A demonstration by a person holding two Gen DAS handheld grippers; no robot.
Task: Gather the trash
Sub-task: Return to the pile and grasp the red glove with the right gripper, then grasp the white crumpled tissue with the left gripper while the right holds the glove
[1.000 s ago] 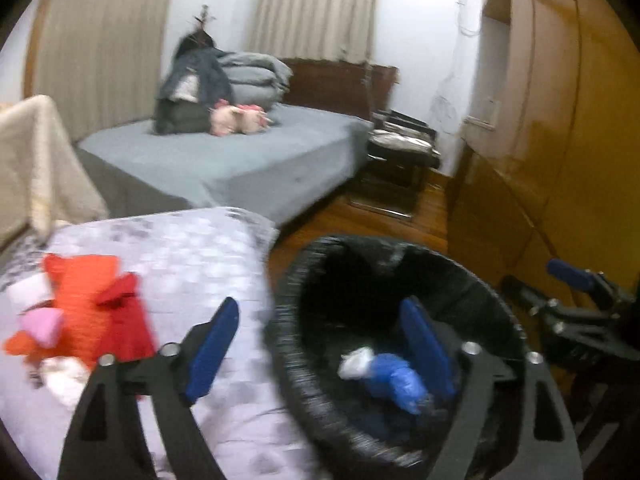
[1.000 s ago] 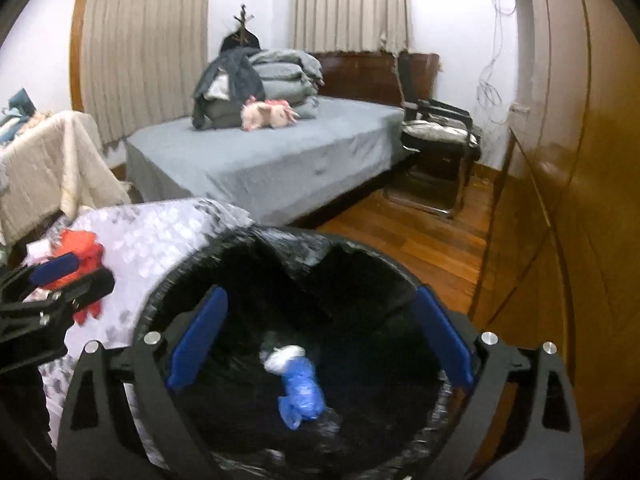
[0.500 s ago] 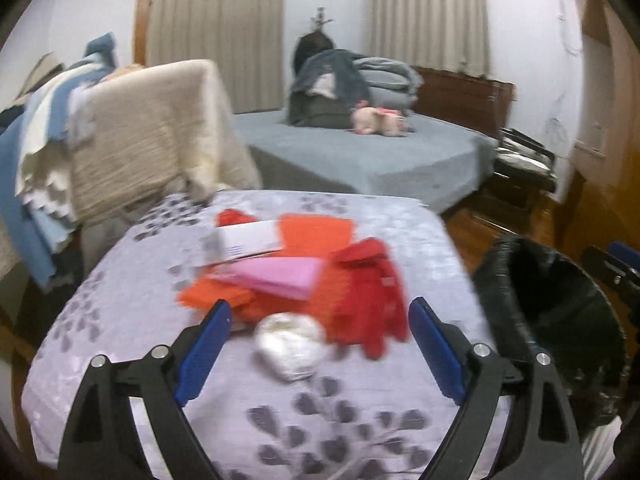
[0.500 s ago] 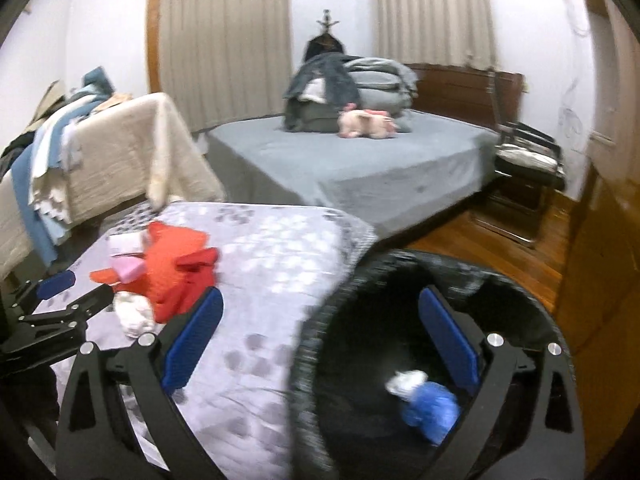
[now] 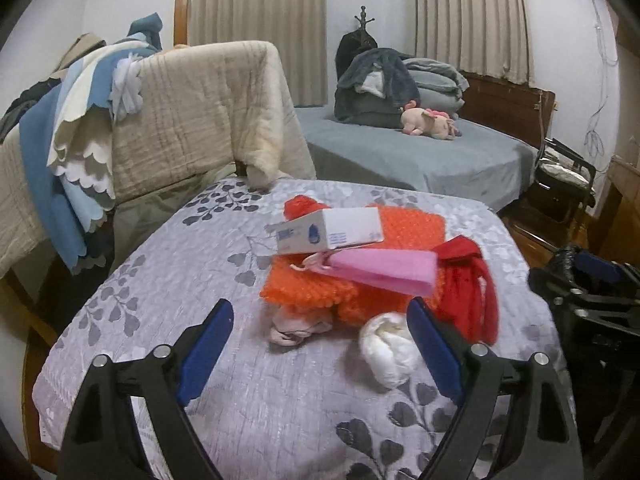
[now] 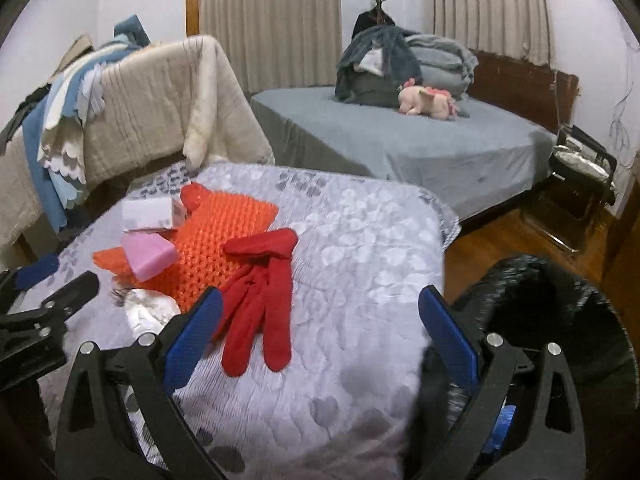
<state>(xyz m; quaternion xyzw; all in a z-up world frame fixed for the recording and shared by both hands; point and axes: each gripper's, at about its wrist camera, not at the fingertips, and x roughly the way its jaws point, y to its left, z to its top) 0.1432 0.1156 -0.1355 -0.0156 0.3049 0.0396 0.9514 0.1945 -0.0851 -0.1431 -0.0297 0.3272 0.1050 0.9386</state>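
Bedside quilted table (image 5: 168,280) is strewn with uncollected white wad (image 5: 390,354) and pink wad (image 5: 296,326); left gripper (image 5: 318,354) and right gripper (image 6: 320,336) are held apart, empty, bin (image 6: 560,312) at right.

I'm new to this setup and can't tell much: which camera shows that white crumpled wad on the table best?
The left wrist view. There the wad lies whole and close, just ahead of the open left fingers, beside the orange knit. The right wrist view shows only part of it, far to the left, partly behind the right finger.
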